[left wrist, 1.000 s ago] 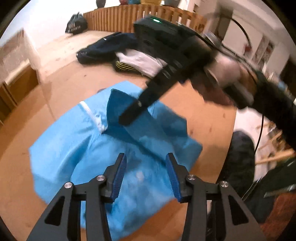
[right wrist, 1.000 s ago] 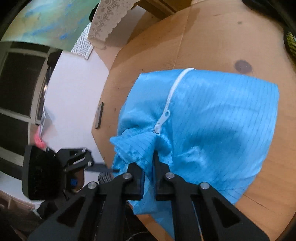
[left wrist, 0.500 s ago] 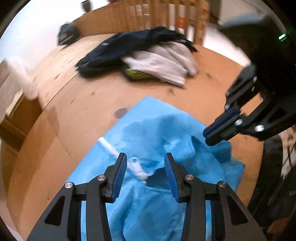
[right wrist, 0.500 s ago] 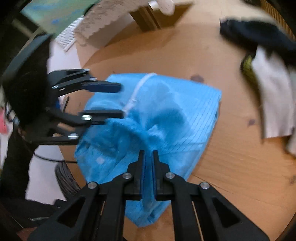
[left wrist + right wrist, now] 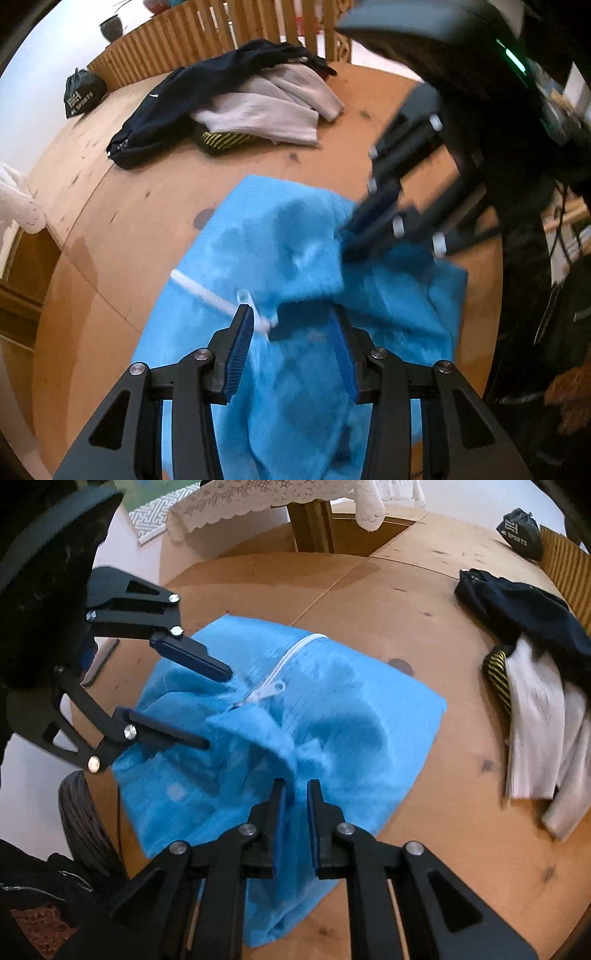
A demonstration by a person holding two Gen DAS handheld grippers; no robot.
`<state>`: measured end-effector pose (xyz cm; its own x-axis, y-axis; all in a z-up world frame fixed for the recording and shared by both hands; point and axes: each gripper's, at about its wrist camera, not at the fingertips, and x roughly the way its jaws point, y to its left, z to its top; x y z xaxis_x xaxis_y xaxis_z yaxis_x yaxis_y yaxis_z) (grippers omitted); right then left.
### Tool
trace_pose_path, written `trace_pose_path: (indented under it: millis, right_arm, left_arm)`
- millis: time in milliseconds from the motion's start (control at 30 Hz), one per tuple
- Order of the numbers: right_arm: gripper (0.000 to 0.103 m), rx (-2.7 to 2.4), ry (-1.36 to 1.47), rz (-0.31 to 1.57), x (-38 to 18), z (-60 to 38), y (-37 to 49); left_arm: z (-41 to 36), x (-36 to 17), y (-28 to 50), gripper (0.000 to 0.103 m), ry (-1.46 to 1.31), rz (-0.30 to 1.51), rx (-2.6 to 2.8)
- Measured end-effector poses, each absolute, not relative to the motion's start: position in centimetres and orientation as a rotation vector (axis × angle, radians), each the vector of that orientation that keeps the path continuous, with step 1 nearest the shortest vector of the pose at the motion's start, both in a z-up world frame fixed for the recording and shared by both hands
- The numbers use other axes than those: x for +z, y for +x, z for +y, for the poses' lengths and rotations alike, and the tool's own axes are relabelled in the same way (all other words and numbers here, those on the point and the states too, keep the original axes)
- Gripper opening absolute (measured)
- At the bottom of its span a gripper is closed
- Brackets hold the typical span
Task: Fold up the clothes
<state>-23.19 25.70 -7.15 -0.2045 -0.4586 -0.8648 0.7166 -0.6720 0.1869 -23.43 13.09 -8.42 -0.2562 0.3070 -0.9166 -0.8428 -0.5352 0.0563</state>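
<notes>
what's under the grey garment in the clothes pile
A yellow-and-black striped piece pokes out from under the grey garment, and a dark navy garment lies partly beneath and beside it. How far either runs underneath is covered, as is the wooden table there.

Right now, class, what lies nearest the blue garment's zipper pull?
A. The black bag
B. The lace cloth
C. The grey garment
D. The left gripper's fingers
D: the zipper pull sits just beyond the left gripper, whose open fingers reach over the blue garment; everything else lies far off.
</notes>
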Motion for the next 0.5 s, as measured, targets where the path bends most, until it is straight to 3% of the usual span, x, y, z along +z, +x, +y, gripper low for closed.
trace_pose_path:
  millis: [133,333,400,433,500]
  right_arm:
    - [0.011,-2.000,1.242,0.400,-6.4,25.8,-22.3]
    - [0.013,-1.966,1.160,0.437,-5.6,24.6,-19.1]
    - [0.030,-1.975,1.164,0.484,-5.8,23.3,-19.1]
    - [0.047,-1.994,1.165,0.514,-5.8,22.9,-19.1]
    - [0.051,-2.046,1.166,0.588,-6.0,21.8,-19.3]
  left_arm:
    - [14.5,-9.9,-26.7,0.032,-1.261,0.711,1.834]
    - [14.9,-11.5,-29.4,0.032,-1.392,0.615,1.689]
    - [15.0,-11.7,-29.7,0.033,-1.417,0.595,1.661]
    - [15.1,-11.8,-29.9,0.033,-1.430,0.580,1.648]
    - [15.0,-12.0,-30.4,0.033,-1.456,0.547,1.625]
